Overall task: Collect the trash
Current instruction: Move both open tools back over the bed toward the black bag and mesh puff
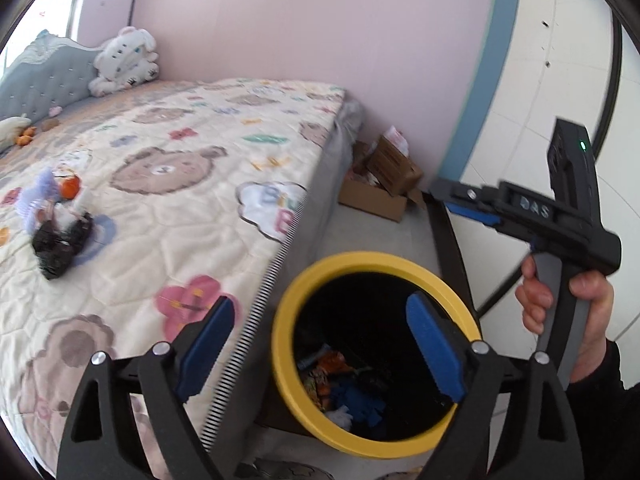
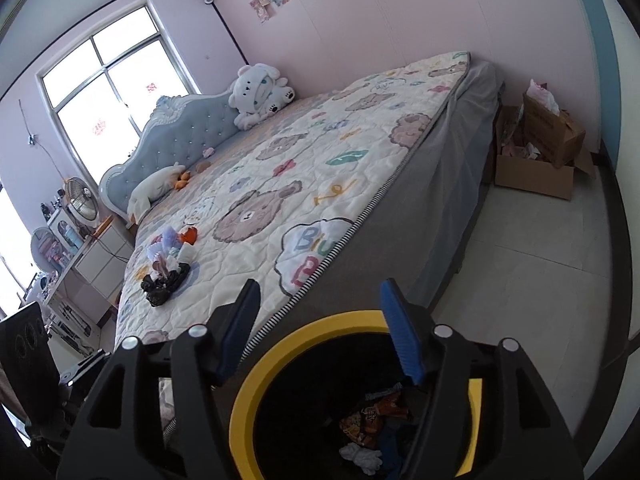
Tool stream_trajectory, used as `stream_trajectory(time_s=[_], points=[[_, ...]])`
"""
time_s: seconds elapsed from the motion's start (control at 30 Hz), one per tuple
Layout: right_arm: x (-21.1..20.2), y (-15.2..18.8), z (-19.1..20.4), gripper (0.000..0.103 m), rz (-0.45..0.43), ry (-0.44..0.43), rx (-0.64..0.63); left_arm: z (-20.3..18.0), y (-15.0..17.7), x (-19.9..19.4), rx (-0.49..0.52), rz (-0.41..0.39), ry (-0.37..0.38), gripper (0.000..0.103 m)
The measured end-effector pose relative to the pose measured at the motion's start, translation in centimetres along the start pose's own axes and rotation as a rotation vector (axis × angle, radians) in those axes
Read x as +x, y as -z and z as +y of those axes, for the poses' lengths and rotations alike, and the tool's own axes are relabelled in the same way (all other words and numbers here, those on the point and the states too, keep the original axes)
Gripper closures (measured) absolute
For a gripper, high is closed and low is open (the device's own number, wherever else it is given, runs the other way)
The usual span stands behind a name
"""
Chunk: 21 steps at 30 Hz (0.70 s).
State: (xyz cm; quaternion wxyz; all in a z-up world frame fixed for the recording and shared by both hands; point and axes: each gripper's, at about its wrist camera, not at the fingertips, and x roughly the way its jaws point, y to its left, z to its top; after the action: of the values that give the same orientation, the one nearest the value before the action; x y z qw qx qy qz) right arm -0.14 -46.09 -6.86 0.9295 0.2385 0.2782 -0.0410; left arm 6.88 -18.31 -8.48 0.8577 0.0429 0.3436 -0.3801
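Note:
A yellow-rimmed black trash bin [image 1: 304, 280] stands on the floor against the bed's edge; it also shows in the right wrist view [image 2: 248, 396]. Wrappers and crumpled scraps [image 1: 340, 384] lie inside it. A pile of trash [image 1: 60, 220], with a black bag, purple and orange bits, lies on the bed quilt [image 1: 168, 208]; the same pile [image 2: 168, 264] shows in the right wrist view. My left gripper [image 1: 320, 328] is open and empty above the bin's rim. My right gripper [image 2: 320, 320] is open and empty over the bin; its body [image 1: 560, 216] shows at the right in the left wrist view.
A white plush bear [image 2: 260, 92] sits by the blue headboard [image 2: 176, 136]. Cardboard boxes [image 2: 548, 152] stand on the floor by the pink wall past the bed's foot. A white dresser with a fan [image 2: 84, 240] stands at the far left.

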Motion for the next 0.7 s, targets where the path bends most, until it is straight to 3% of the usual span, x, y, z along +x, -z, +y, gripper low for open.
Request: stream_trajectory(time_s=[0.37, 0.7], points=[[2.3, -1.2, 4.6, 0.028, -0.031, -0.069, -0.065, 6.3, -1.1, -3.3, -0.093, -0.103, -0.118, 0.011], [6.3, -2.3, 9.9, 0.026, 0.005, -0.122, -0.128, 12.4, -2.0, -5.9, -0.166, -0.173, -0.232, 0.009]])
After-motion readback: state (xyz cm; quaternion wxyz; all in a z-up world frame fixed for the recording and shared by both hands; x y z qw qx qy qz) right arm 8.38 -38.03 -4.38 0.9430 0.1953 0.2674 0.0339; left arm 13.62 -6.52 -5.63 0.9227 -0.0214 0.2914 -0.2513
